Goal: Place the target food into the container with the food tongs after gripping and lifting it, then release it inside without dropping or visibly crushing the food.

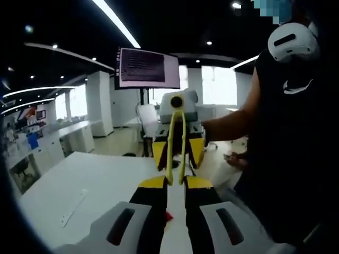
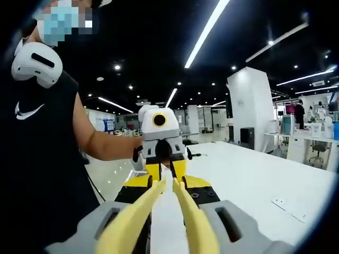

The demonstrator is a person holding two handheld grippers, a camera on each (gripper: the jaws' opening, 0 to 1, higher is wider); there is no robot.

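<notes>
Tongs (image 1: 170, 153): yellow, two thin arms, held by the R gripper (image 2: 168, 182). In the right gripper view the arms (image 2: 137, 211) rise between its jaws and narrow to tips that nearly touch. R jaws look clamped on the arms, so the tongs are squeezed almost closed.

Food: can't tell which item it is. A small red bit (image 1: 168, 216) lies low between the L jaws in the left gripper view. It may be the food but is too small to say.

L gripper (image 1: 176, 182) faces the R gripper (image 1: 178, 159) head on, close, above a white table (image 1: 106, 180). Tong tips end right at the L jaw tips. L jaws stand a narrow gap apart, and I can't tell if they pinch the tips or just sit beside them. The right gripper view has the L gripper (image 2: 165, 168) straight ahead w/ the tips pointing at it.

Handling, as a judgement:
- Tongs look light, springy plastic w/ smooth arms, so prob. slippery in hard jaws.
- Best hold is mid-arm, across both arms, so the squeeze closes the tips w/o twisting.
- Food is likely soft, so close gently and stop at first contact.

A person (image 1: 286, 132) in a black top stands just beside the table, arm reaching to the R gripper. Office space beyond: monitor (image 1: 148, 67), ceiling strip lights.
</notes>
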